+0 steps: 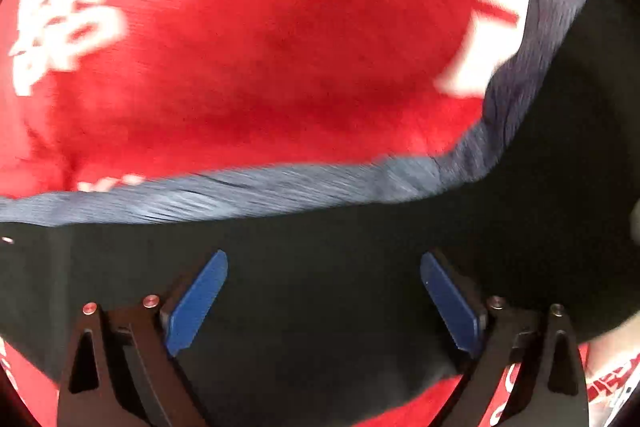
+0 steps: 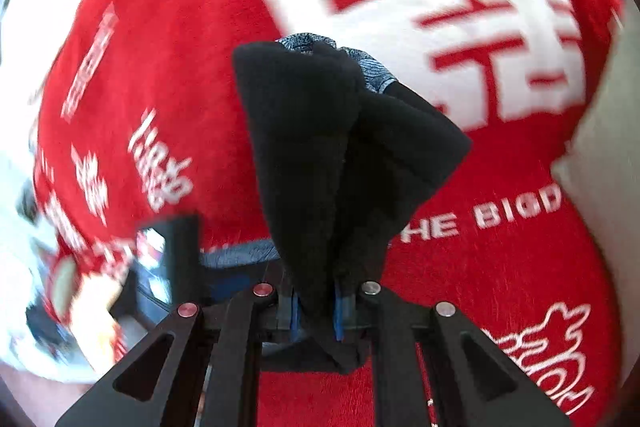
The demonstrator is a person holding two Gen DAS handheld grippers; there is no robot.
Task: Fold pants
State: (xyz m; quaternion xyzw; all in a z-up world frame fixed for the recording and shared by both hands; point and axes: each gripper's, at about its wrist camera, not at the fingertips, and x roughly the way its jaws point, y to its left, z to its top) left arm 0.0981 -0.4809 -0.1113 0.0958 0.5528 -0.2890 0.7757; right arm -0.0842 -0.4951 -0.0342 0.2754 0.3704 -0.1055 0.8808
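Clamping a thick bunch of black fabric, the right gripper point(image 2: 316, 311) has its two blue pads almost together, with only the folded cloth between them. This cloth belongs to the pants point(image 2: 320, 147), and from the grip it rises in several folds toward the top of the right wrist view, where a bit of the grey-blue ribbed waistband point(image 2: 372, 67) shows at the far end of the bunch. A short strip of the same ribbed band also shows low at the left of the bunch. The left gripper point(image 1: 324, 301) stands with its jaws wide apart, and its blue pads point(image 1: 196, 303) hold nothing; between and under them lies flat black fabric of the pants point(image 1: 320, 267). Whether the pads touch this fabric I cannot tell, because the picture is blurred. Just beyond the fingers the ribbed waistband point(image 1: 240, 191) runs across the left wrist view and then bends up along the right side. Under the pants, in both views, lies a red cloth point(image 1: 260, 39) with large white printed characters, and in the right wrist view it carries also some white Latin letters. At the lower left of the right wrist view, a dark, blocky object point(image 2: 168, 259) appears, perhaps part of the other tool, but it is too blurred to be sure.
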